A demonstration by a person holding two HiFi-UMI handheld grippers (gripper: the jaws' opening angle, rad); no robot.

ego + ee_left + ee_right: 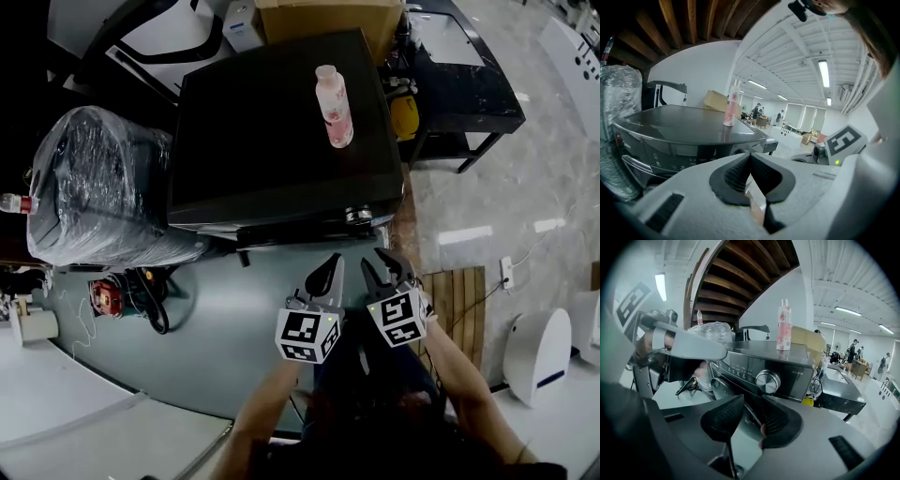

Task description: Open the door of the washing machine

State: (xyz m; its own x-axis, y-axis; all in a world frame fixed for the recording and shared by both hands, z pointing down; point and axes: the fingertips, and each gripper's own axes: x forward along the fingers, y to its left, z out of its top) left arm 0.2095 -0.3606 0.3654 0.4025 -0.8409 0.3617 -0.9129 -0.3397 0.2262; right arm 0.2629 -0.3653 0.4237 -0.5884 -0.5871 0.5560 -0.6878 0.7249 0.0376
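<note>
Grey floor (216, 309) lay before the black washing machine (272, 122), door (717, 389) apparently unopened and untouched; left gripper (330, 266) pinched together, empty, right gripper (375, 259) parted, empty, both near its front, whole opening left.

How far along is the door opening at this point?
Done: nothing yet, the door looks shut. In hand: the right gripper, fingers apart and empty, faces the door but is short of it. The left gripper is shut on nothing. Left: reach the door, grip it and swing it open.
</note>
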